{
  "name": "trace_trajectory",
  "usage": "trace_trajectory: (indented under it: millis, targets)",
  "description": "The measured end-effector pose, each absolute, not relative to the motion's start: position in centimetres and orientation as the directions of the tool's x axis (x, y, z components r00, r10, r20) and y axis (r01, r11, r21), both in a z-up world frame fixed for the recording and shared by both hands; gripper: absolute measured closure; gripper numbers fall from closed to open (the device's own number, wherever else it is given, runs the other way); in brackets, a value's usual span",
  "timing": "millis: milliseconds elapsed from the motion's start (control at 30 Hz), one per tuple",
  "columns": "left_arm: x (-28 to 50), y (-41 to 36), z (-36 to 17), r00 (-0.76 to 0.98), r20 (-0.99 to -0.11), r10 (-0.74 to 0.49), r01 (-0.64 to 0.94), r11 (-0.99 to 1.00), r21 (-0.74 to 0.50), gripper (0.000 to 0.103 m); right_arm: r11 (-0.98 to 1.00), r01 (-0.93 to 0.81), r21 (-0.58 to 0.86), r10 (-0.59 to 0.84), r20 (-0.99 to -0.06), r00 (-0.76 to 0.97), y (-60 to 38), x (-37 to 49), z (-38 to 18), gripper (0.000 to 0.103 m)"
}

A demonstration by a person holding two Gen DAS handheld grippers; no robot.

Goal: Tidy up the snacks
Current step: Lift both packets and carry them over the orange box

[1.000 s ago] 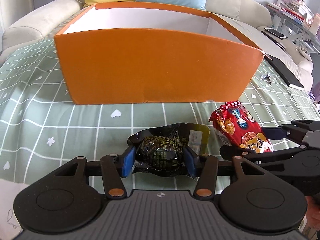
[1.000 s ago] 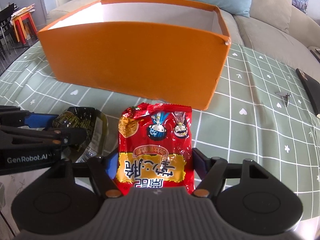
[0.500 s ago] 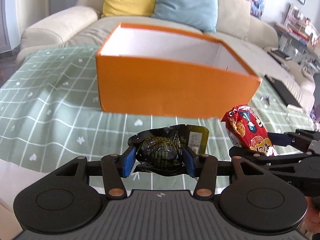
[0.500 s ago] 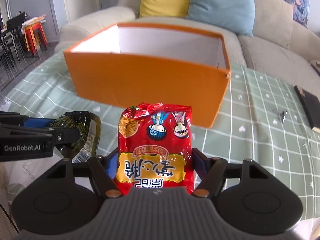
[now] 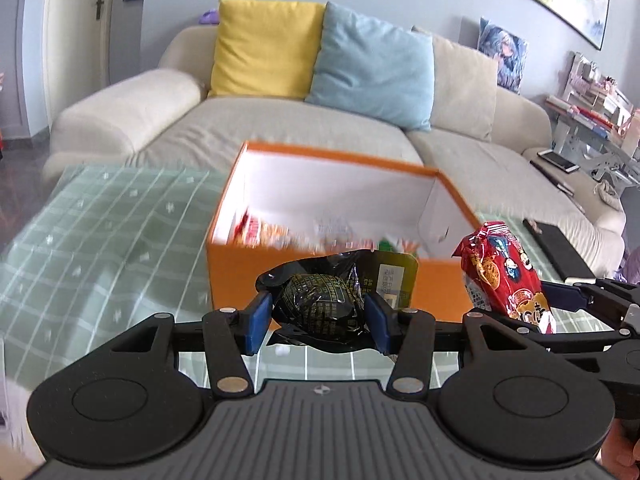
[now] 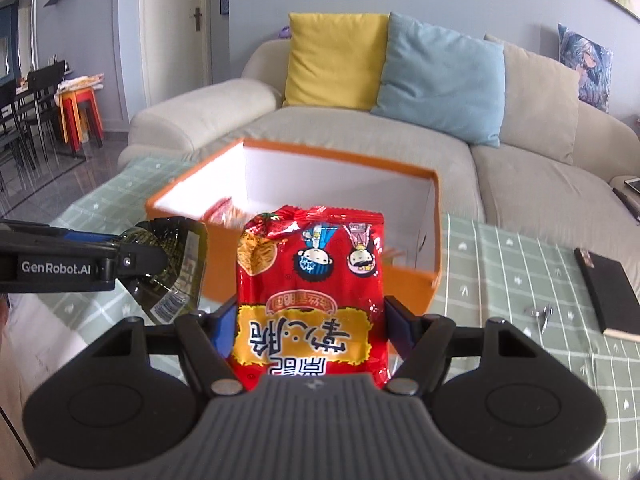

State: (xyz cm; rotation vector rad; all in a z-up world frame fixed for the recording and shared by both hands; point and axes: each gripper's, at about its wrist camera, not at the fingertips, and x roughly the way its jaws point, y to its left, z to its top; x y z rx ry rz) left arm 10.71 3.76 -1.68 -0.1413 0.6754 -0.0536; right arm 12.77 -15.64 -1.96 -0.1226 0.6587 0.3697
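Note:
My left gripper (image 5: 318,318) is shut on a black and gold snack packet (image 5: 320,300), held in the air in front of the orange box (image 5: 240,280). My right gripper (image 6: 310,320) is shut on a red noodle snack bag (image 6: 310,280), also raised before the orange box (image 6: 434,276). The box has white inner walls and several colourful packets lie on its floor. Each gripper shows in the other's view: the red bag (image 5: 504,272) to the right, the black packet (image 6: 176,264) to the left.
The box stands on a table with a green grid cloth (image 6: 520,272). A black notebook (image 6: 608,296) and a small metal clip (image 6: 540,314) lie at the right. A beige sofa (image 5: 280,128) with yellow and blue cushions is behind the table.
Both grippers have risen with their packets, so the views now look down into the box and its contents show. The grips have not changed.

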Motion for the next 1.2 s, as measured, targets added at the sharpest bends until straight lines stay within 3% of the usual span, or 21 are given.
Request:
trace_trajectory:
  millis: [433, 667, 1000, 1200]
  targets:
    - [17.3, 2.9, 0.4, 0.803, -0.591, -0.077, 0.025, 0.995, -0.096, 0.046, 0.924, -0.379, -0.042, 0.289, -0.572, 0.768, -14.6, 19.9, 1.4, 0.033]
    - [21.0, 2.4, -1.4, 0.764, -0.64, -0.076, 0.041, 0.997, -0.069, 0.046, 0.927, -0.373, -0.029, 0.273, -0.628, 0.729, -14.3, 24.9, -0.5, 0.033]
    - [26.6, 3.8, -5.6, 0.646, -0.754, -0.121, 0.023, 0.99, -0.139, 0.046, 0.916, -0.402, -0.002, 0.264, -0.75, 0.606, -13.1, 31.9, -5.4, 0.033]
    - [28.4, 3.2, -6.8, 0.597, -0.798, -0.087, 0.018, 0.995, -0.094, 0.046, 0.901, -0.432, -0.035, 0.233, -0.8, 0.553, -11.9, 33.9, -7.4, 0.033]
